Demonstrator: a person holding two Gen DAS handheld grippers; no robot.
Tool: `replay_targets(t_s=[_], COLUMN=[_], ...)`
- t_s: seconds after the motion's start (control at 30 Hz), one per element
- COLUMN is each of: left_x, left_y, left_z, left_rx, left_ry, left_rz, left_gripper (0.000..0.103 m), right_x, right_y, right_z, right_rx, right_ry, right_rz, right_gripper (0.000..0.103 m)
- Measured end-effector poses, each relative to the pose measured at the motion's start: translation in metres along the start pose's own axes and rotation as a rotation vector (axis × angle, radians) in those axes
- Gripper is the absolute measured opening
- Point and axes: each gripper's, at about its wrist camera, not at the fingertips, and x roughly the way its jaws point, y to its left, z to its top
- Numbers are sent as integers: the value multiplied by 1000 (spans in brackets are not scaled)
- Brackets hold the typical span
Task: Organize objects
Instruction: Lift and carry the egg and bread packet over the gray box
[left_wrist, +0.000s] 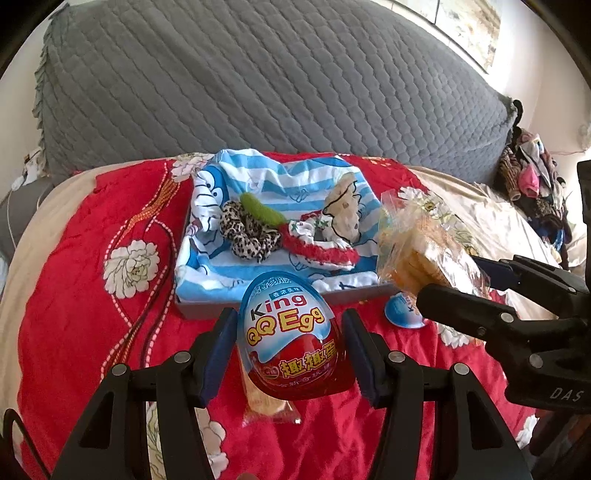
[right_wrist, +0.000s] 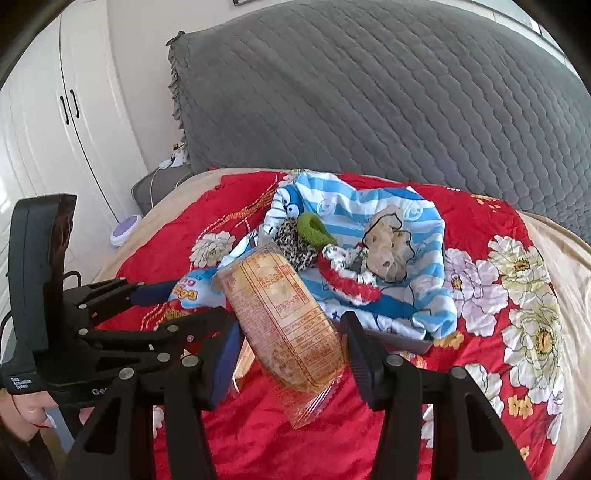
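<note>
Left wrist view: the left gripper (left_wrist: 290, 350) clamps the egg (left_wrist: 290, 339) above the bed (left_wrist: 74, 295), near the tray's (left_wrist: 207, 310) front edge.

Right wrist view: the right gripper (right_wrist: 291, 354) clamps the snack pack (right_wrist: 280, 317) above the bed, beside the tray.

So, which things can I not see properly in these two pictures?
- Tray: both views, the striped cloth covers all but its front edge.
- Second egg: left view, the right gripper and its snack packet hide most.
- Packet under the held egg: left view, mostly hidden by the egg.
- Clothes pile: left view, too blurred.
</note>
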Motion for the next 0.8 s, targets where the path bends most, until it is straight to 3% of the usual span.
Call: replay_targets(t_s=[0.8], left_x=[70], left_y=[25], left_z=[32], left_rx=[-44], left_ry=[25], left_rz=[1], left_gripper=[60], right_x=[54], right_y=[-29], right_z=[38], right_rx=[17], right_ry=[-31], right_rz=[16], right_gripper=[54])
